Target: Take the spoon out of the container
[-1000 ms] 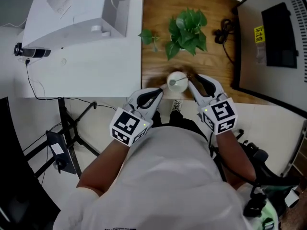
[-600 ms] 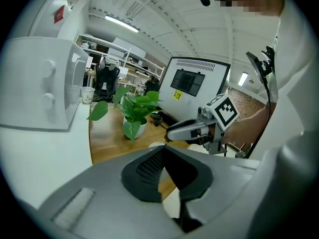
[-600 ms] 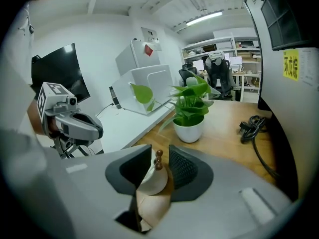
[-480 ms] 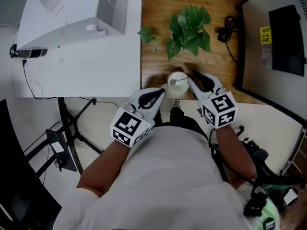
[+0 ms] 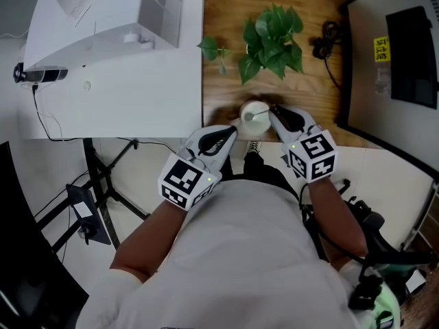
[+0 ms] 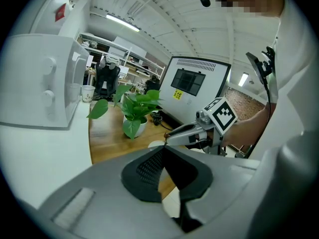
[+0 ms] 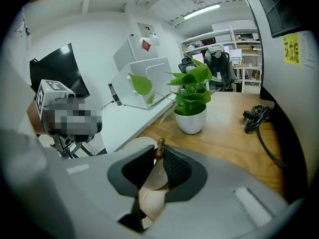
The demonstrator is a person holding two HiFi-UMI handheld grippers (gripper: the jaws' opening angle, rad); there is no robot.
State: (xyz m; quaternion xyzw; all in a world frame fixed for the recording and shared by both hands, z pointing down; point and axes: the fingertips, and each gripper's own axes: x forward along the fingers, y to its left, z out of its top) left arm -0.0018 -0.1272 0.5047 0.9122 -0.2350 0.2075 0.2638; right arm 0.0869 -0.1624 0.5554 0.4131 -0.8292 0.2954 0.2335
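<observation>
A small white container (image 5: 252, 107) stands near the front edge of the wooden table (image 5: 226, 81). A spoon (image 5: 258, 114) lies in it, its handle pointing right. My right gripper (image 5: 273, 111) is at the container's right side; in the right gripper view the gripper (image 7: 159, 152) is shut on the brown knobbed end of the spoon (image 7: 159, 144), with the container's rim (image 7: 130, 144) just behind. My left gripper (image 5: 231, 129) hovers at the container's near left, its jaws shut on nothing. In the left gripper view the container (image 6: 155, 144) peeks over the left gripper (image 6: 162, 149).
A potted green plant (image 5: 269, 43) stands behind the container. A black coiled cable (image 5: 322, 46) lies at the right, beside a dark monitor (image 5: 405, 53). A white appliance (image 5: 103, 26) sits on the white surface to the left. A stand's black legs (image 5: 103, 177) are below.
Both grippers stay at the container in nearly the same pose. Only the view has shifted a little.
</observation>
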